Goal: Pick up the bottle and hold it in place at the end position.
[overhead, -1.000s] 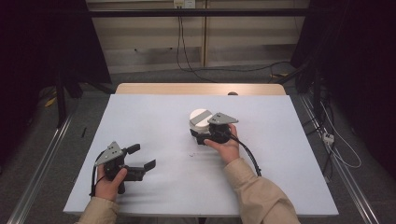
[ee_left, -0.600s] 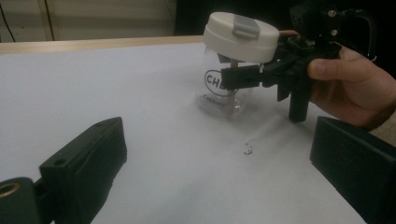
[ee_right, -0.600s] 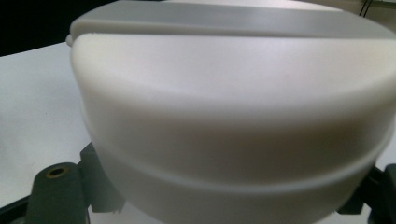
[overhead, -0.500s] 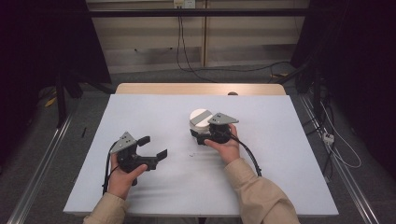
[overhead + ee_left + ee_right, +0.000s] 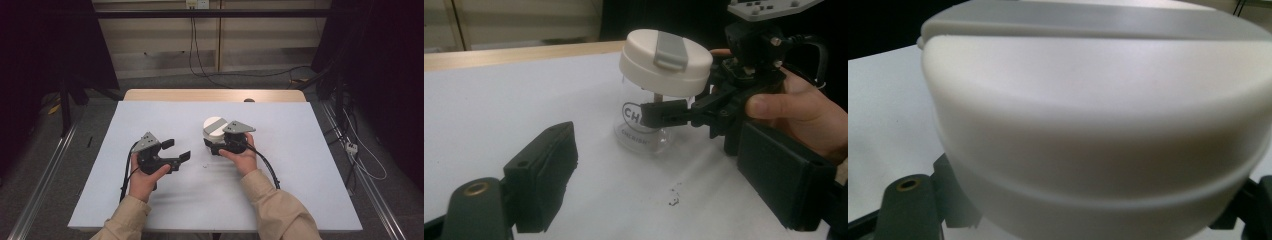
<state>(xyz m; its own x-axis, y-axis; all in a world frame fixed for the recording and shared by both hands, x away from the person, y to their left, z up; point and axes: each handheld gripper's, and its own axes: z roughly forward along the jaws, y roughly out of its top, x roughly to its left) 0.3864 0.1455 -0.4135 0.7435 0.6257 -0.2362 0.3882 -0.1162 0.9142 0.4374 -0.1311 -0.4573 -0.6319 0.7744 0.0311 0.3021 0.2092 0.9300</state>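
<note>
A clear glass jar (image 5: 642,134) with a white lid (image 5: 215,125) and a grey strip across the top stands mid-table. My right gripper (image 5: 211,144) is shut on the glass body just under the lid; one finger (image 5: 664,112) crosses the printed front. In the right gripper view the lid (image 5: 1093,125) looms close, with a finger (image 5: 950,200) below it. My left gripper (image 5: 177,150) hovers to the left of the jar, pointing at it. Its jaws have just been closing a little, are still wide apart, and have nothing between them. Its pads (image 5: 546,172) frame the jar from a short distance.
The white table sheet (image 5: 305,150) has free room left, right and in front. A few dark specks (image 5: 674,195) lie just in front of the jar. A wooden strip (image 5: 210,95) runs along the far edge. Cables lie on the floor behind.
The left hand has carried its gripper rightward and a bit up, toward the jar. The right gripper and the jar have kept still.
</note>
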